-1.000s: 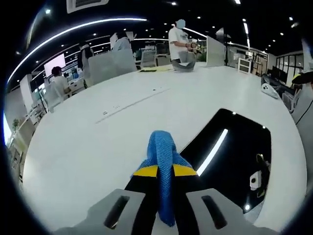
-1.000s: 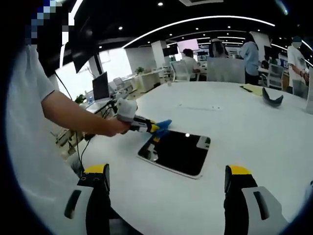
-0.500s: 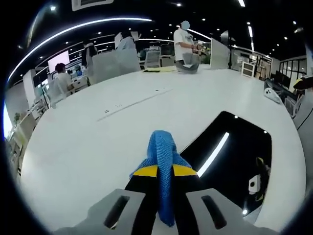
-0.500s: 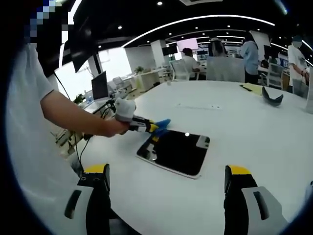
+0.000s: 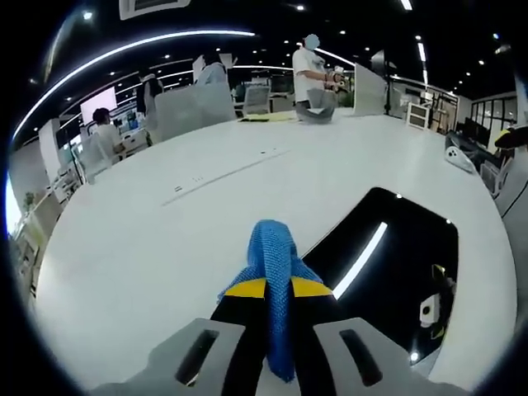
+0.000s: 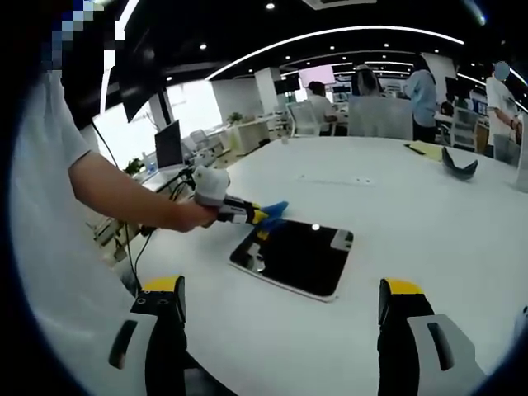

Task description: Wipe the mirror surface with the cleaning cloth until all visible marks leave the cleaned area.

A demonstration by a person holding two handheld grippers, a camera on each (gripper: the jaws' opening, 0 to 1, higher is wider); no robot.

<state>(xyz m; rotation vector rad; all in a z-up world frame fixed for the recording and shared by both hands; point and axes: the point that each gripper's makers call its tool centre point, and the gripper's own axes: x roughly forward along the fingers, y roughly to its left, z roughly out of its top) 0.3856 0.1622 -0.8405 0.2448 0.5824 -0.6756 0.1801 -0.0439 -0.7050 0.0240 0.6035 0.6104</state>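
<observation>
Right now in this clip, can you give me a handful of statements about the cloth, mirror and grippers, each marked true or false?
1. The left gripper is shut on the blue cloth. True.
2. The right gripper holds the cloth. False: its jaws stand wide apart with nothing between them.
3. The mirror lies flat on the white table. True.
4. The cloth sits at the mirror's middle. False: it is at the mirror's edge, near a corner.
5. The mirror stands upright against a wall. False: it lies on the table.
</observation>
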